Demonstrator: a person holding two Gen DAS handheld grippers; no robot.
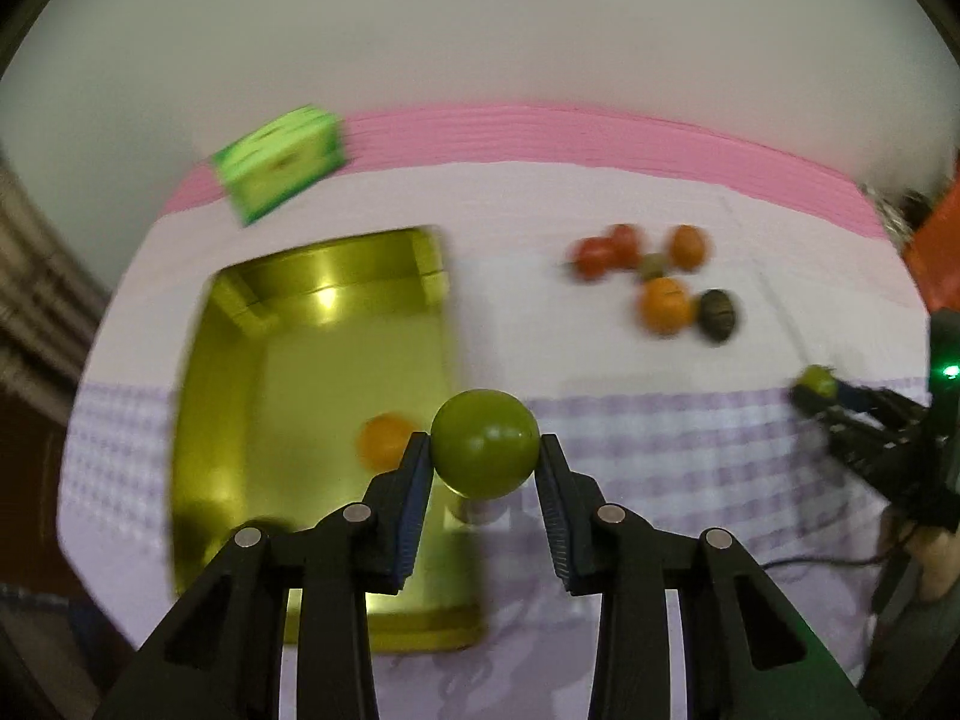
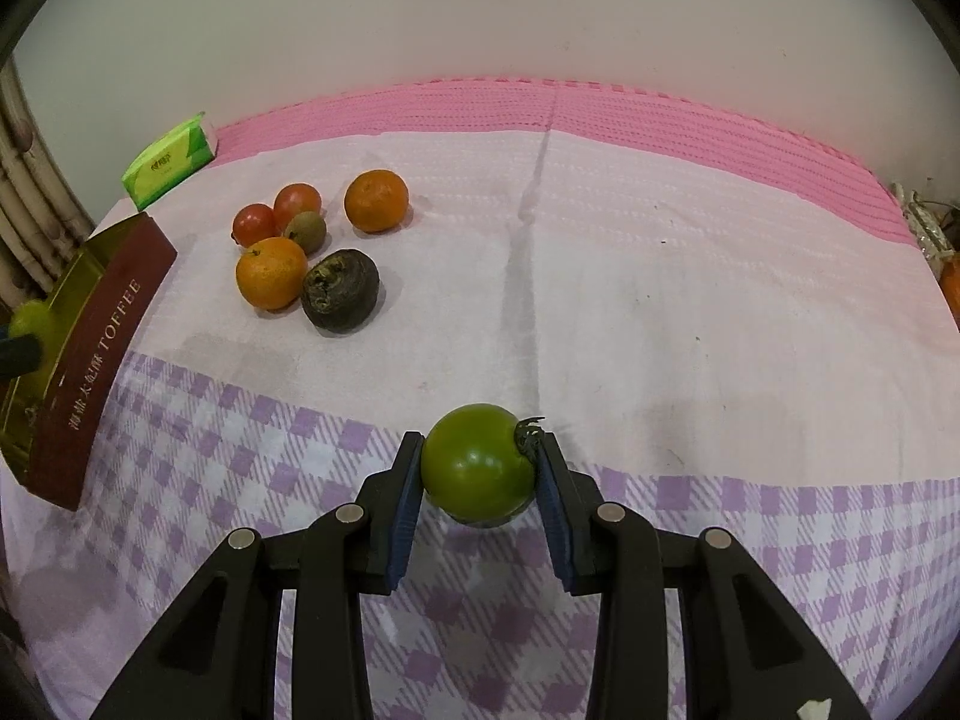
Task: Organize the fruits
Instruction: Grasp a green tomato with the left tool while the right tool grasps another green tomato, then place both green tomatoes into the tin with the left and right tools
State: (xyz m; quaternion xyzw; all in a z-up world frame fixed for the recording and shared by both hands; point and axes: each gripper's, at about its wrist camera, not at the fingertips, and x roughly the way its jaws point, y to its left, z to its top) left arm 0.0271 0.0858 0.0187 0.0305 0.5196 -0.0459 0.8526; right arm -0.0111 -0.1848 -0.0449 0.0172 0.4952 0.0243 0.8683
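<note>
My left gripper (image 1: 485, 450) is shut on a smooth green fruit (image 1: 485, 444) and holds it above the right edge of the gold box (image 1: 216, 396), which holds one orange (image 1: 384, 437). My right gripper (image 2: 478, 468) is shut on a green tomato (image 2: 477, 465) with a dark stem, above the checked cloth. A loose pile lies on the cloth: two oranges (image 2: 271, 272) (image 2: 376, 201), two red tomatoes (image 2: 255, 224), a small kiwi (image 2: 306, 231) and a dark wrinkled fruit (image 2: 340, 291). The pile also shows in the left wrist view (image 1: 663, 305), blurred. The right gripper shows at that view's right edge (image 1: 819, 387).
A green tissue pack (image 2: 171, 159) lies at the far left by the pink cloth band (image 2: 600, 114). The box's red "TOFFEE" side (image 2: 102, 354) stands at the left of the right wrist view. A wall rises behind the table. An orange object (image 1: 936, 240) sits at the right edge.
</note>
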